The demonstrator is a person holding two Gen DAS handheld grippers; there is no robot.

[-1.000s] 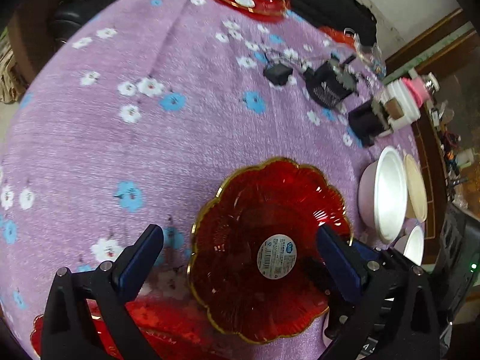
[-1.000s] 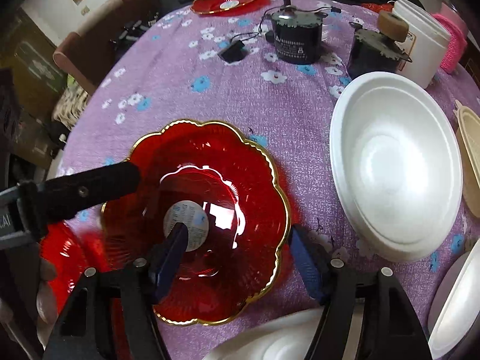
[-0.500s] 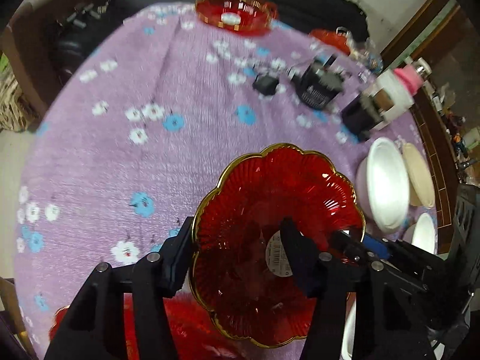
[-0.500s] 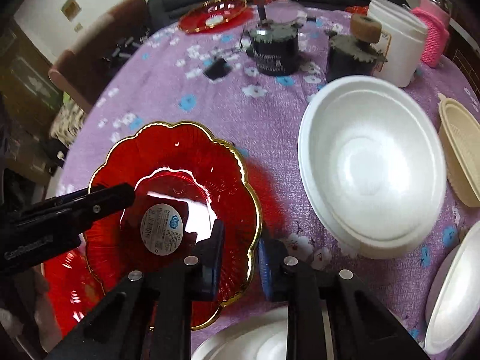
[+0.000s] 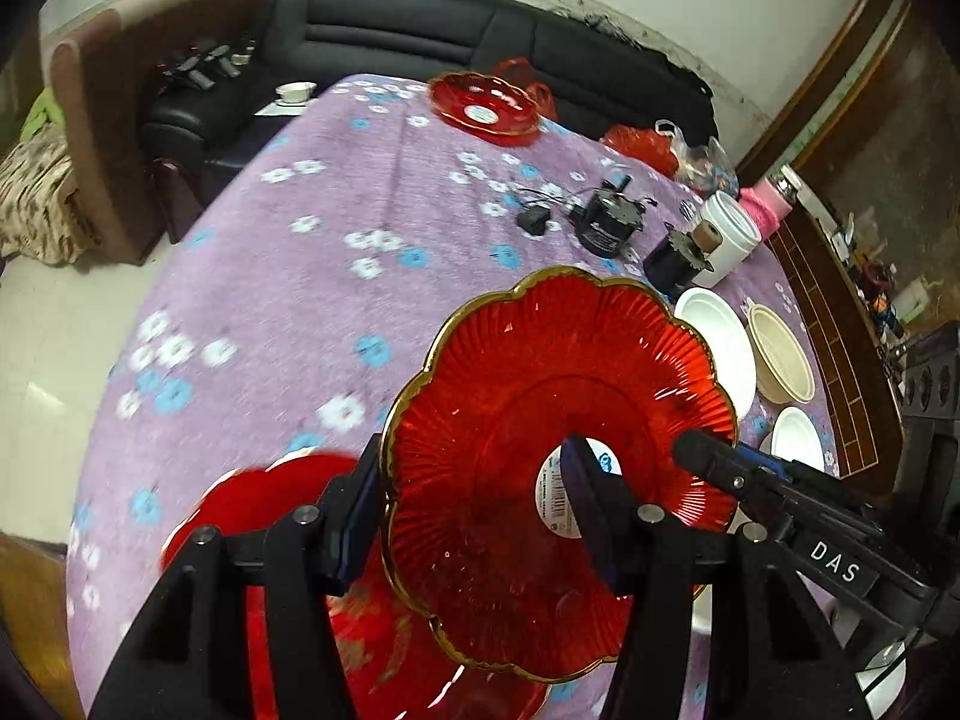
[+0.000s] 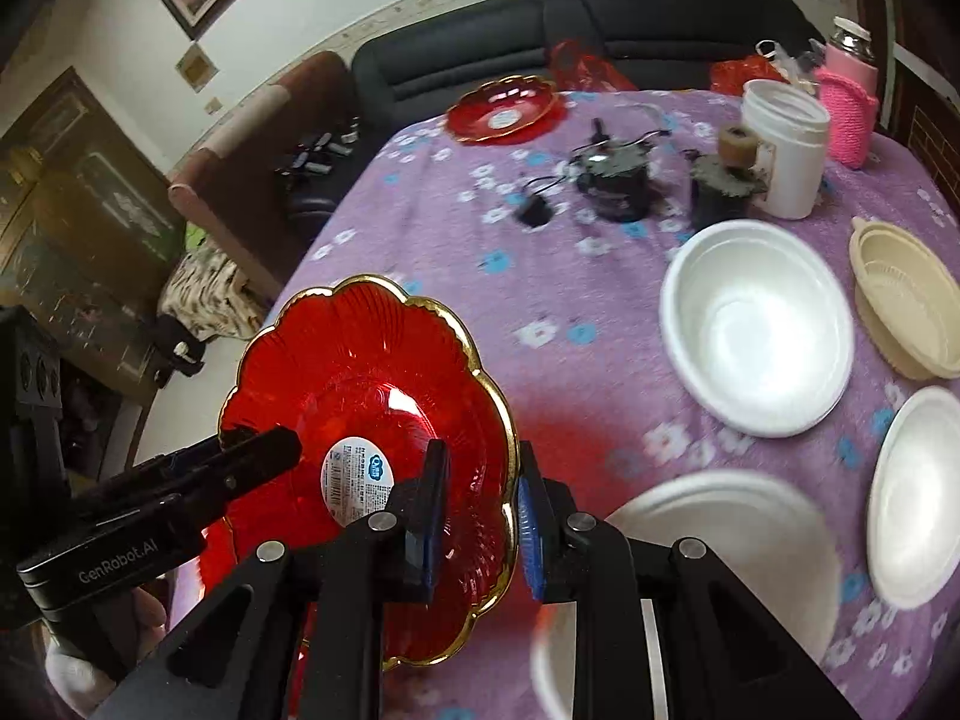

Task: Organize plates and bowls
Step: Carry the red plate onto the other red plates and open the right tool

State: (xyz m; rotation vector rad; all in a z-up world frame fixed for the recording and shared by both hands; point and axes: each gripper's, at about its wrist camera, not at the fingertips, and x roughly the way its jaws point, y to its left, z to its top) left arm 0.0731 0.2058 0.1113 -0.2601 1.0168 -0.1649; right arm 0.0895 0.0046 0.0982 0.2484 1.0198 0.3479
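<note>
A red glass plate with a gold scalloped rim and a white sticker is lifted off the purple flowered table. My left gripper is shut on its left rim. My right gripper is shut on its right rim; the plate tilts toward the right wrist camera. Another red plate lies on the table below it. A third red plate sits at the far edge. White foam bowls and a beige bowl stand to the right.
Two dark motors with wires, a white jar and a pink-sleeved bottle stand at the far right of the table. A white plate lies near my right gripper. A black sofa is behind the table.
Both grippers closed on the red plate's opposite rims and raised it off the table, tilting it. The red plate underneath came into view.
</note>
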